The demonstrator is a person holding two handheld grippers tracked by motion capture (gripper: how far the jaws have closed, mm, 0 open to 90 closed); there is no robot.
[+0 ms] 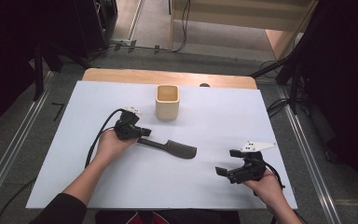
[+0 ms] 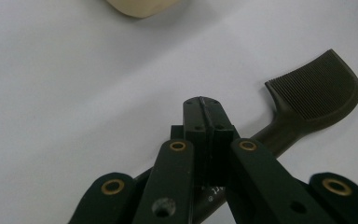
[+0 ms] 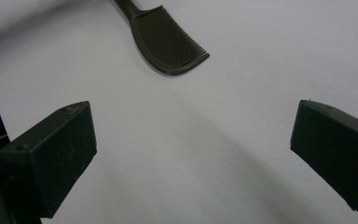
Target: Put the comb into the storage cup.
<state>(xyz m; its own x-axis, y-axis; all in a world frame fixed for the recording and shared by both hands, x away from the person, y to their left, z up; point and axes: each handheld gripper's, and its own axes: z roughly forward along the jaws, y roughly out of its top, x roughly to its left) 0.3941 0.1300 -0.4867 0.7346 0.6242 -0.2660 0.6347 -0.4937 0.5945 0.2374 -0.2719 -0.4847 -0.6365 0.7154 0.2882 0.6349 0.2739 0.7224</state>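
A dark comb (image 1: 170, 147) lies flat on the white sheet, teeth end to the right. My left gripper (image 1: 142, 132) rests at its handle end. In the left gripper view the jaws stand pressed together, left gripper (image 2: 206, 106), and the comb (image 2: 317, 88) runs across beneath them; I see nothing between the pads. My right gripper (image 1: 227, 162) is held low at the front right, apart from the comb, jaws wide. In the right gripper view, right gripper (image 3: 191, 135), only white sheet lies between the jaws and the comb's teeth (image 3: 168, 42) lie farther off.
A cream square cup (image 1: 167, 101) stands upright behind the comb, its rim also at the top of the left gripper view, cup (image 2: 140, 7). The white sheet (image 1: 223, 112) covers a wooden table. Cables and metal rails lie on the floor around it.
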